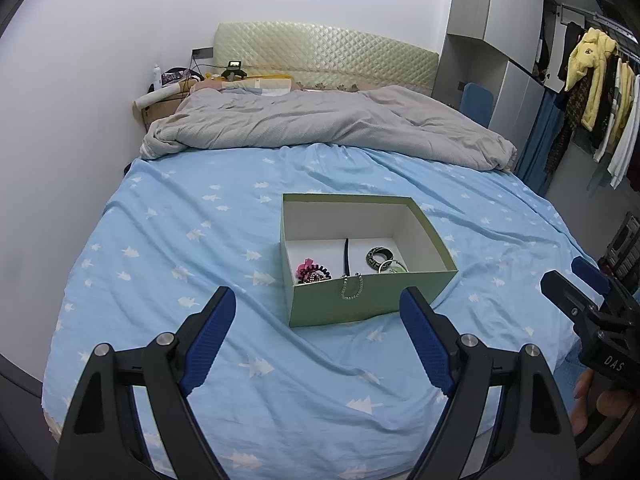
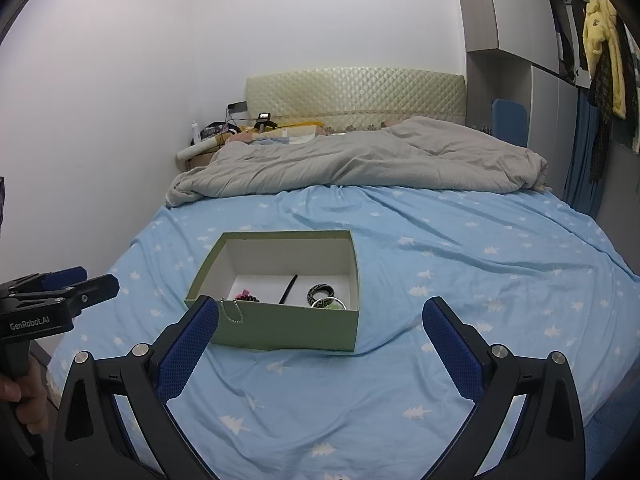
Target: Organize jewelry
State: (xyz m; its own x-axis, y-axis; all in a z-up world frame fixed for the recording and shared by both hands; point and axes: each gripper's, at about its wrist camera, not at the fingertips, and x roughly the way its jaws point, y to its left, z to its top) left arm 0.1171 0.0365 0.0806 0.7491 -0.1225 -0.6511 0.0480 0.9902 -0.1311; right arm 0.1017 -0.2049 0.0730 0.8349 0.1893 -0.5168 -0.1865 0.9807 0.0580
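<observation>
A pale green open box (image 1: 360,300) (image 2: 288,328) sits on the blue bed sheet. Inside lie a pink and black hair tie cluster (image 1: 312,273), a thin black stick (image 1: 347,258) and a black patterned bangle (image 1: 379,258) (image 2: 321,293) over a silver ring (image 1: 390,266). A silver ball chain (image 1: 352,288) (image 2: 233,311) hangs over the box's front wall. My left gripper (image 1: 320,312) is open just short of the box with nothing between its fingers. My right gripper (image 2: 320,316) is open too, also near the front of the box and empty.
The bed sheet (image 1: 200,248) has white tree prints and spreads wide around the box. A grey duvet (image 1: 320,128) is bunched at the far end below a quilted headboard (image 1: 320,56). Clothes (image 1: 596,88) hang at the right, beside grey wardrobes.
</observation>
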